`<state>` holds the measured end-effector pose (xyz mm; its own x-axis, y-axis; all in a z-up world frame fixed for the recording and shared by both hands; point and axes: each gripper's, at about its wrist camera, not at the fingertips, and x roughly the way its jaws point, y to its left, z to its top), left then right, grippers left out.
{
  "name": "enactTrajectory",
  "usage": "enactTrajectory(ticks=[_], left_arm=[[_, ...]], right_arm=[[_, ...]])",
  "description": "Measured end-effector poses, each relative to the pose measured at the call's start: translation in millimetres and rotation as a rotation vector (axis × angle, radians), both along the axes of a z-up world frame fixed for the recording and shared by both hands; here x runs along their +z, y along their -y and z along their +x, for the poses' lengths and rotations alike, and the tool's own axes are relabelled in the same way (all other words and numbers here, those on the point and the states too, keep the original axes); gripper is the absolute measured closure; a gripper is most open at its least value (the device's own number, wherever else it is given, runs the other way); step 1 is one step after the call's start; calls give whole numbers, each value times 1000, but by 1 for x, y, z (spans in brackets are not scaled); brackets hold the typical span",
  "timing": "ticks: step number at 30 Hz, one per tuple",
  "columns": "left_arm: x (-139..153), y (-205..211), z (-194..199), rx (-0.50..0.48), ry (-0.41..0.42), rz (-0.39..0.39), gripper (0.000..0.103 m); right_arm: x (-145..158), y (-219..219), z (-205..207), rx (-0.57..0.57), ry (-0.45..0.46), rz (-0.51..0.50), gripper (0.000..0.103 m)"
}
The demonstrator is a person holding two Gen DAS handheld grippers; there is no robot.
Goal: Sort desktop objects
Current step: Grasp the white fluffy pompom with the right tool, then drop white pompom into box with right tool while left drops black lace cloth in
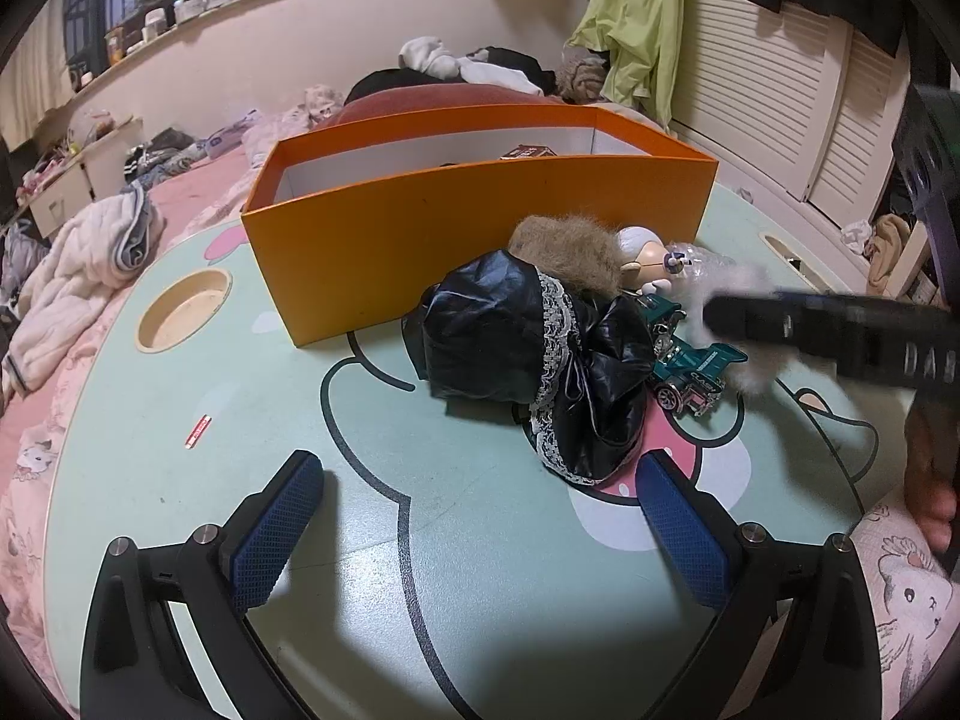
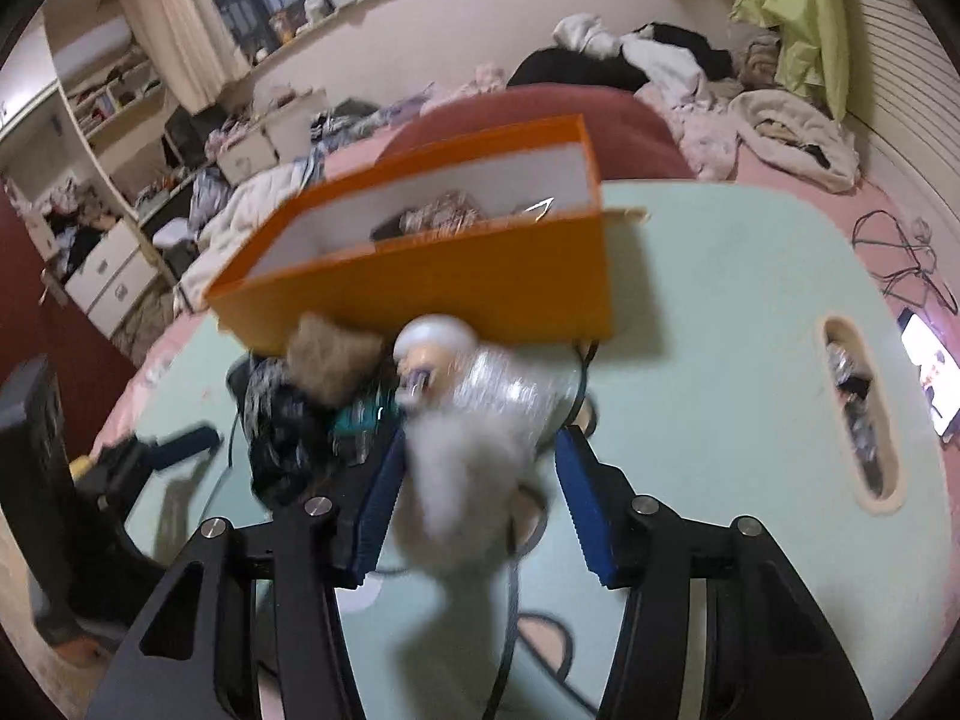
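We have the right gripper (image 2: 477, 501) with its jaws spread around the white fluffy tuft (image 2: 462, 474) near the right end of the orange cardboard box (image 2: 420, 282), so we should clench low, lifting clear of the teal toy car (image 1: 690, 360), while the left gripper (image 1: 480, 534) waits released.

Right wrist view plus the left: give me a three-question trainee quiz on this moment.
1. True or false: the left claw holds the black cloth.
2. What sits between the right claw's pads: A) toy car B) white fluff C) box?
3. The figurine lies just in front of the orange ____.

Key: 1 false; 2 B; 3 box.
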<state>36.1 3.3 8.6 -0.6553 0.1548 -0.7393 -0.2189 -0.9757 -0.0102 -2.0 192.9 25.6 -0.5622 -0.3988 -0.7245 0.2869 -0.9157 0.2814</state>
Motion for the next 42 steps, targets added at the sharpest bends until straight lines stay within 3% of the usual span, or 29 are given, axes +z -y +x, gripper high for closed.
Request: enactTrajectory(ticks=[1, 2, 4, 7, 11, 16, 18, 20, 21, 22, 26, 30, 35, 39, 42], left_arm=[[0, 0, 0, 0, 0, 0, 0], [0, 0, 0, 0, 0, 1, 0], [3, -2, 0, 8, -4, 0, 0], [7, 1, 4, 26, -29, 12, 0], [25, 4, 10, -11, -112, 86, 0], [35, 2, -23, 30, -81, 131, 5], [32, 11, -43, 76, -27, 227, 14], [23, 22, -60, 113, 46, 315, 38], [20, 23, -64, 97, 67, 343, 39], [19, 23, -64, 74, 76, 370, 48], [19, 16, -40, 3, 39, 317, 56], [22, 23, -11, -30, 24, 318, 62], [54, 34, -2, -19, -75, 361, 62], [88, 34, -29, -1, -175, 405, 62], [106, 36, -56, 65, -285, 464, 62]], right_arm=[[-3, 0, 2, -1, 10, 25, 61], [-2, 1, 4, 0, 2, 46, 79], [-2, 0, 12, 20, -11, 56, 80], [2, -12, 26, 28, -57, -23, 80], [9, -30, 38, -10, -121, -96, 80], [10, -33, 35, -28, -113, -120, 80], [9, -31, 34, -22, -111, -117, 80], [10, -30, 34, -21, -113, -117, 80], [9, -30, 34, -20, -110, -119, 80], [8, -30, 35, -23, -106, -119, 80], [6, -33, 35, -30, -97, -128, 79], [7, -32, 36, -29, -102, -129, 79], [19, -28, 28, -7, -130, -131, 79], [45, -12, 3, 26, -195, -123, 79], [62, 7, -26, 38, -254, -93, 79]])
